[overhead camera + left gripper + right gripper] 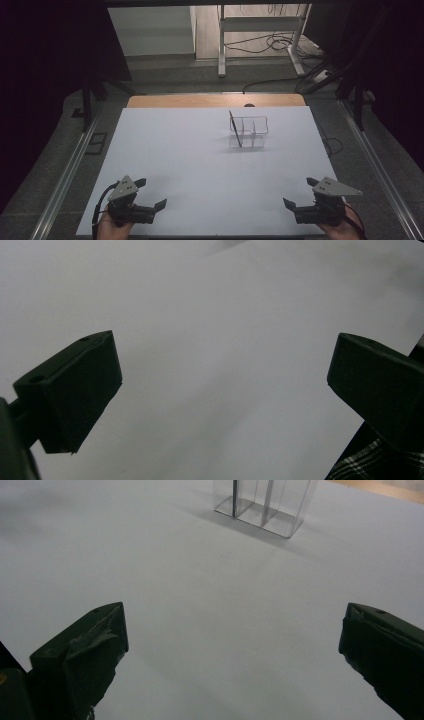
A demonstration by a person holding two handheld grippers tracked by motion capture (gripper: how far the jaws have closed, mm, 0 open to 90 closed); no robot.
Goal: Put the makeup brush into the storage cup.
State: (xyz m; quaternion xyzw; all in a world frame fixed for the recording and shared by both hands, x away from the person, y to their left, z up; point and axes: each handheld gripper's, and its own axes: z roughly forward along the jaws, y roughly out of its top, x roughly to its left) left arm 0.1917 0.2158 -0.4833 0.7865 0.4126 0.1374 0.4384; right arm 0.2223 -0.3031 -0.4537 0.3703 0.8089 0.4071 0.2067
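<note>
A clear plastic organiser (248, 132) with 3 compartments stands on the white worktop (190, 165), a thin dark divider upright in it. Well nearer the person than the organiser, the left gripper (151, 194) and right gripper (298, 192) rest apart, both jaws spread wide, holding nothing.

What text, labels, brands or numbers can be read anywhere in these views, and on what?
None can be read.
The clear divided organizer, the white table cover, the left claw and the right claw all look unmarked; both claws stand open.
</note>
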